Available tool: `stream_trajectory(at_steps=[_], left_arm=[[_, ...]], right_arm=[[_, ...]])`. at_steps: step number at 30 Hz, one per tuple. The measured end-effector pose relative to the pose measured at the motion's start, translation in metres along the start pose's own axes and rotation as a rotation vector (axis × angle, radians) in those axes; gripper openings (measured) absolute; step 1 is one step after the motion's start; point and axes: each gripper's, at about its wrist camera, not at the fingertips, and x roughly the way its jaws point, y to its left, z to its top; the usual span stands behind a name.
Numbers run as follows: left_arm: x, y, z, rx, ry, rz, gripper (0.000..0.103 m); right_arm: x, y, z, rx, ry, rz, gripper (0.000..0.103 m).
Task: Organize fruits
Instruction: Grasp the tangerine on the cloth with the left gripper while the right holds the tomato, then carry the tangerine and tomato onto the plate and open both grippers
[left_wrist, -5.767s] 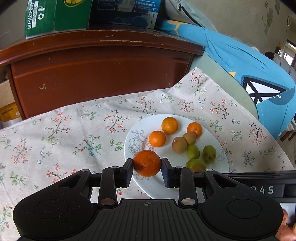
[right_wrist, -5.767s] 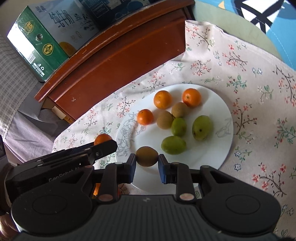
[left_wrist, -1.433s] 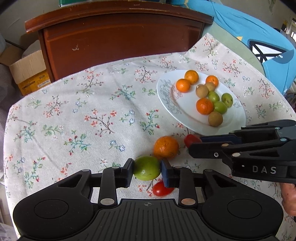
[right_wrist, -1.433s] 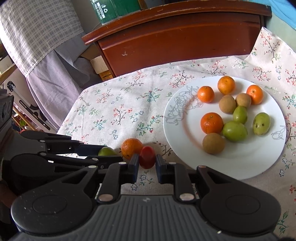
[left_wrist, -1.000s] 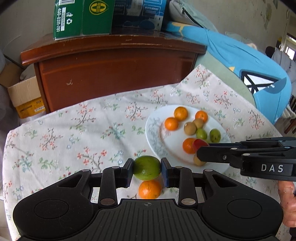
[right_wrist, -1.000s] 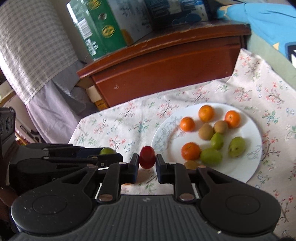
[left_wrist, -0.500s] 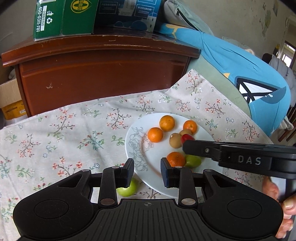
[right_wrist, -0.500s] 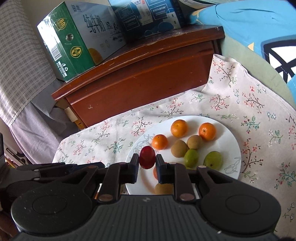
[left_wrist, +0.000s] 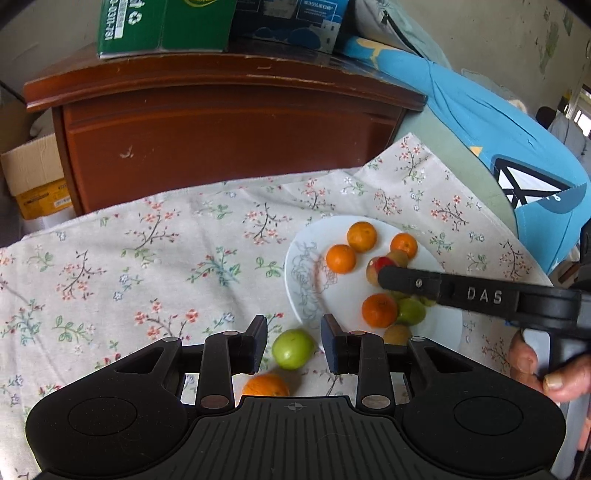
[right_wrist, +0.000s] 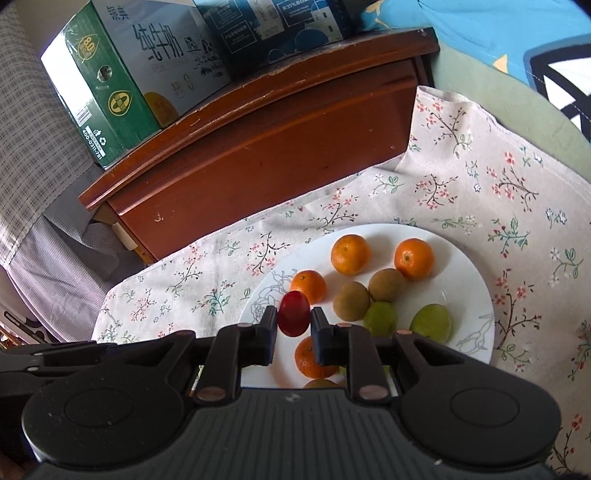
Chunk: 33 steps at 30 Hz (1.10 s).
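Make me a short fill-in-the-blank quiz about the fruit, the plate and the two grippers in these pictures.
1. The right gripper is shut on a small ____ fruit.
2. The green fruit below the left gripper lies on the floral ____, off the plate.
3. The plate is ____ in colour.
4. The left gripper's jaws stand ____, nothing pressed between them.

Missing words: red; cloth; white; open

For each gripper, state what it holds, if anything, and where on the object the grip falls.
The right gripper pinches a small red fruit by its two sides. The left gripper holds nothing; the green fruit lies loose on the cloth between its fingers.
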Motion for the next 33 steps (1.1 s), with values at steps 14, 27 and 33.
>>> stream_trajectory(at_steps=[14, 27, 33], left_arm=[[0.012, -0.006, -0.028, 0.142, 0.105, 0.073, 0.046], [0.004, -0.008, -0.015, 0.123, 0.079, 0.041, 0.029], [0.008, -0.010, -0.001, 0.030, 0.006, -0.022, 0.029]], right_arm=[[0.005, -0.002, -0.001, 0.004, 0.018, -0.005, 0.020], [0.010, -0.002, 0.000, 0.014, 0.029, 0.007, 0.020], [0.014, -0.003, 0.000, 0.031, 0.029, 0.009, 0.020]])
